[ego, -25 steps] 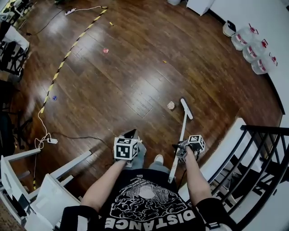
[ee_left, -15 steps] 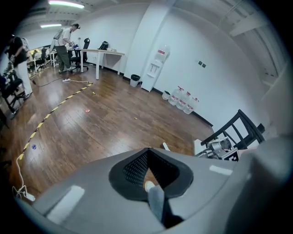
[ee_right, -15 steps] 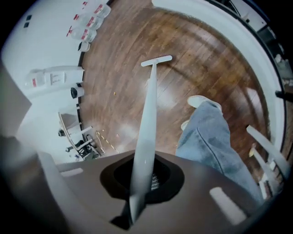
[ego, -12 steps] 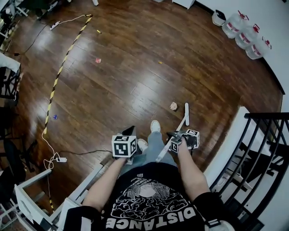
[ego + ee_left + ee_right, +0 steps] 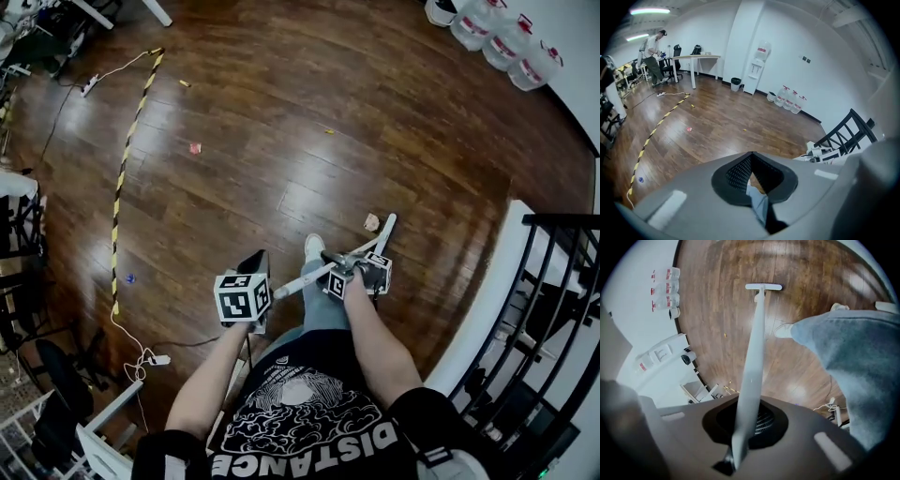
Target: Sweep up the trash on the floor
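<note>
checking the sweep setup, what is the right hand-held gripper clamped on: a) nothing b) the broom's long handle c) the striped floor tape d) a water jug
b: in the right gripper view the right hand-held gripper has its jaws shut on the broom handle, which runs out to the broom head by the floor.

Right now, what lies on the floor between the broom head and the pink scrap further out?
In the head view, a crumpled paper wad sits just beside the broom head; beyond it, bare wood floor runs to the pink scrap.
</note>
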A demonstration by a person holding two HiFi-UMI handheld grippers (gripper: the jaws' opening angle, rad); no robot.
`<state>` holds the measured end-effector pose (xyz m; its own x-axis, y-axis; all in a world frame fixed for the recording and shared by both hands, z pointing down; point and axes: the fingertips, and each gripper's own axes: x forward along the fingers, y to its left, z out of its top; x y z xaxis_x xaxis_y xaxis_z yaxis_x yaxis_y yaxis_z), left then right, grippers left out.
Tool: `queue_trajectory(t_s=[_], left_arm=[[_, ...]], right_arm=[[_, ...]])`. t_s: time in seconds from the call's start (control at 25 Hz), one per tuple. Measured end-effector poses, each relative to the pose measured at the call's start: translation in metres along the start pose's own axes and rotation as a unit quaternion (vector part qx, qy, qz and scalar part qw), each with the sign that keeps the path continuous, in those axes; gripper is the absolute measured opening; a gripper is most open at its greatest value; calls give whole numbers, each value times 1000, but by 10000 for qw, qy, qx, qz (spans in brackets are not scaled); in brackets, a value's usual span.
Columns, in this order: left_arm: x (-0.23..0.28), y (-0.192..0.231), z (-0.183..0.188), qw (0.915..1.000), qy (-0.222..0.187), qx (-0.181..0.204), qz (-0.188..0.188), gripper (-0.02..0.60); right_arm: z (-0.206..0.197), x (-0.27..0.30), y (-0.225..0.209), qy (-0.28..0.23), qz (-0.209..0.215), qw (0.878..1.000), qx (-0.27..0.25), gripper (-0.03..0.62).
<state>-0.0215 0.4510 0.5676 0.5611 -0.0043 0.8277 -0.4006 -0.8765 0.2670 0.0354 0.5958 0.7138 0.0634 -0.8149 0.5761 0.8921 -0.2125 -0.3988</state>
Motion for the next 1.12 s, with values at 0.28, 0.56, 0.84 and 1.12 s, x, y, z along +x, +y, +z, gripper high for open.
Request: queue_trajectory(t_s=[0.28,0.56,0.84,1.12], left_arm=[[21,44,66,9997,88,154,152,5],[36,81,102,9999,117,-6,73,5],[76,115,132,9986,353,118,-385,5],[95,161,193,9975,283,189,-622,5]], right_arm=[[-21,49,70,593,153,9980,179,2],[-39,80,116,819,394,9956,222,3],[-54,123,140,701,203,9973,35,9],[-72,168,176,509,359,9980,-87,8]])
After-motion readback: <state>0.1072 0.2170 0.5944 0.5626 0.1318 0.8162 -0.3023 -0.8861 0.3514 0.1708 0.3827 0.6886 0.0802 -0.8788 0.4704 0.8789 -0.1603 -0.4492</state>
